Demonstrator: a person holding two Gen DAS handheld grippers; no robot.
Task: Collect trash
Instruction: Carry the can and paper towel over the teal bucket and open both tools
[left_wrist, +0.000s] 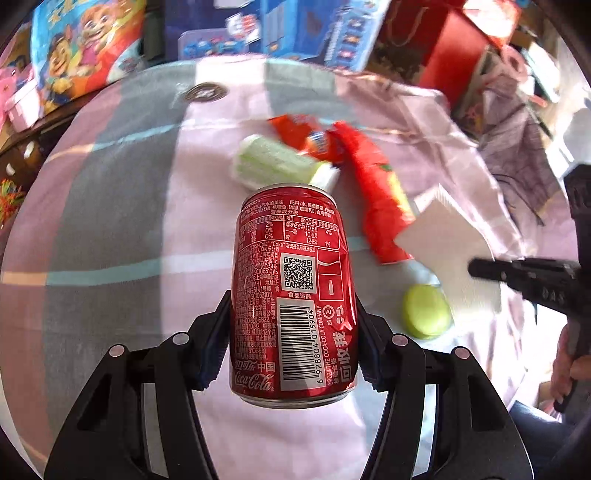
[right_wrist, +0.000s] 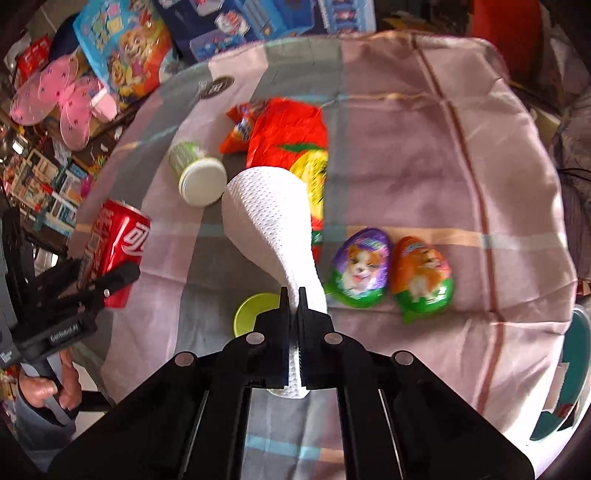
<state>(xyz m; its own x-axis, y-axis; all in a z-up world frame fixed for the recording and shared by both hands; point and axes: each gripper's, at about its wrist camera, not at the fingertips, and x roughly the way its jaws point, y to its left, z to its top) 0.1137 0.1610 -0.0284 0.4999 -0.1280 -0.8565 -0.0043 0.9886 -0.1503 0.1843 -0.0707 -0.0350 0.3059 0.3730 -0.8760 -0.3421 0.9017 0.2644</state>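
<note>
Gripping a cola can (left_wrist: 293, 295) in the left tool (left_wrist: 291, 343), right tool (right_wrist: 293, 295) pinching tissue (right_wrist: 271, 221), wrappers (right_wrist: 291, 147) beyond.

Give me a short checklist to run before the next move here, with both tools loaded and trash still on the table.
1. Left tool grip on the cola can: ok, fingers press both sides of it.
2. Right tool grip on the paper towel: ok, pinched at one end, the rest hanging free.
3. Can lifted off the tablecloth: ok, as the right wrist view shows.
4. Trash left: not ok; the red wrapper, paper cup and green lid remain.
5. Bin within reach: cannot tell, none in view.
6. Toy eggs count as trash: cannot tell.
</note>
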